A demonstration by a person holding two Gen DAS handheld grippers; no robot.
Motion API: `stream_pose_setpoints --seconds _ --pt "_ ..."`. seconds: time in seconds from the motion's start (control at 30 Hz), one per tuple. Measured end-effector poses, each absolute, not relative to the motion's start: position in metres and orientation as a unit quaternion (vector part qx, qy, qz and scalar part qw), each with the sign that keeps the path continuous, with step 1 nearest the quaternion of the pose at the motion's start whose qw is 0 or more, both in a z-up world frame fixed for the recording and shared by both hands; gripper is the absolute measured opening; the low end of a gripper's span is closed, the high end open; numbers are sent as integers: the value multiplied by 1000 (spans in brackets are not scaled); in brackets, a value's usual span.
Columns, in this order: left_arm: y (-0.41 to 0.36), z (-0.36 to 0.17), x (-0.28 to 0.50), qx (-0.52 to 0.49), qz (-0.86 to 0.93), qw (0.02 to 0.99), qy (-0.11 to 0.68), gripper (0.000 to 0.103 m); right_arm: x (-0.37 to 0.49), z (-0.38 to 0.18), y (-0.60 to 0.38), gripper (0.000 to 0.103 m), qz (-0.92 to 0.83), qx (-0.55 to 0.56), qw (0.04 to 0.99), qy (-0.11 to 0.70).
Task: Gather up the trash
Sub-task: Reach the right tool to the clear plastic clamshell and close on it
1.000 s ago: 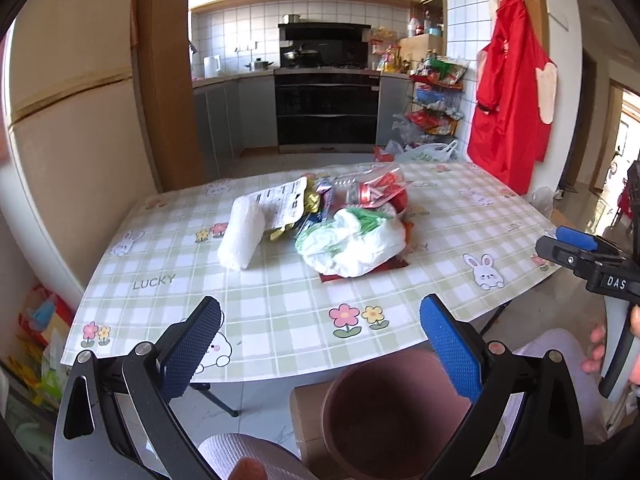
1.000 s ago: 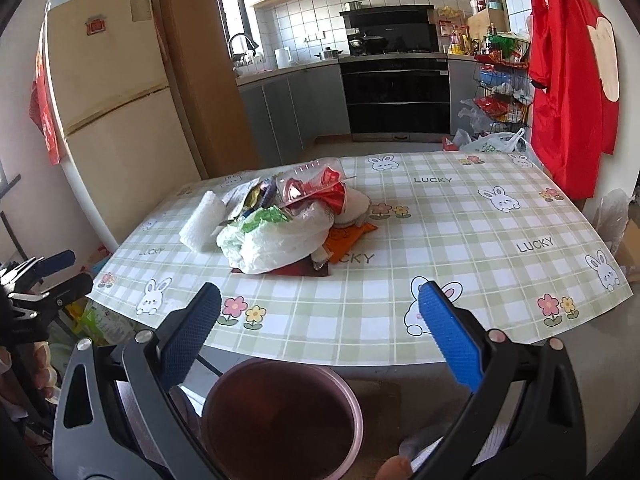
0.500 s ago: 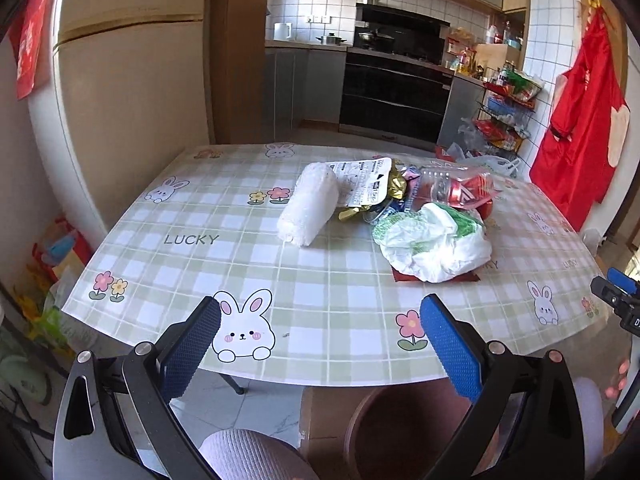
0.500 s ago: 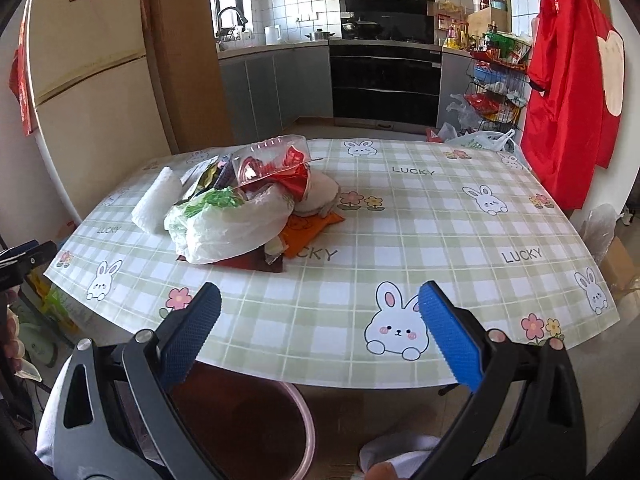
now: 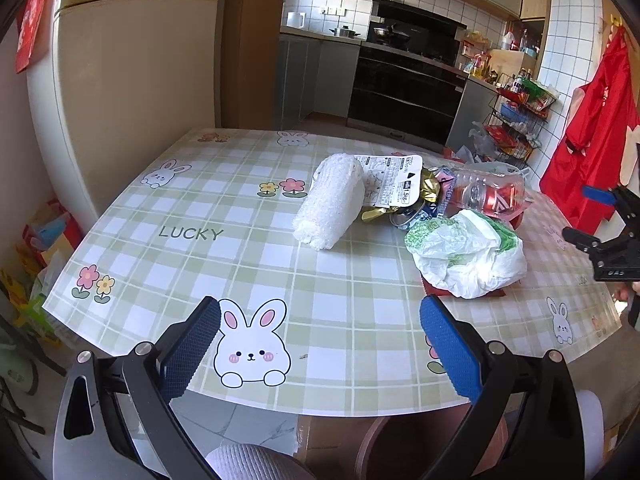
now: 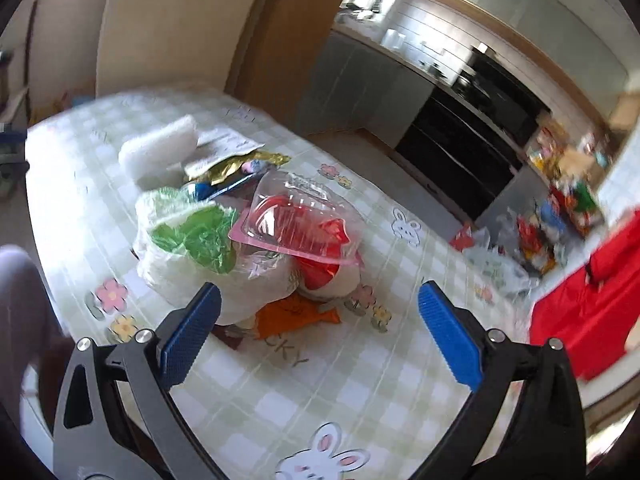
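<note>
Checked table (image 5: 248, 248): foam roll (image 5: 330, 202), white bag (image 5: 468, 258), wrappers (image 5: 394, 186).

Fridge (image 5: 132, 92), oven (image 5: 404, 92), red apron (image 5: 592, 152)

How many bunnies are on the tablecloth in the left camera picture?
4 white printed bunnies on the green checked tablecloth: near edge, left side, far edge, right corner. The trash pile may hide more.

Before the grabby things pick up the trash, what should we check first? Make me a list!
1. Left gripper open and empty: ok.
2. Right gripper open and empty: ok.
3. Trash within view: ok, white plastic bag, white foam roll and clear plastic box lie heaped on the table.
4. Right gripper close to the heap: ok.
5. Right view sharp: not ok, blurred.
6. Bin rim below the table edge, room inside: cannot tell.
</note>
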State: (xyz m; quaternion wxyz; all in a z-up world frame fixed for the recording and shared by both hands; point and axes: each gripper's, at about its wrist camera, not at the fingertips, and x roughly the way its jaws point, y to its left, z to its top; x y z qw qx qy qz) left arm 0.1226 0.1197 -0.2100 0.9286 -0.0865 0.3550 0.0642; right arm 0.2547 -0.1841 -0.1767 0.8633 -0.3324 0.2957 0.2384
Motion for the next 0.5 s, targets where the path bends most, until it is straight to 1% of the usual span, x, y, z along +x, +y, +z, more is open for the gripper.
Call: stream_pose_setpoints --seconds 0.03,0.1,0.27,0.5 --pt "120 -211 125 -88 63 928 355 98 262 -184 -174 97 247 -375 844 292" --pt "120 -215 129 -90 61 928 357 98 276 -196 -160 97 275 -419 812 300" --pt "120 -226 140 -125 49 921 365 98 303 -206 -141 97 279 -474 787 279" --pt "120 -231 148 -130 41 921 364 98 317 -222 -117 97 298 -546 734 273"
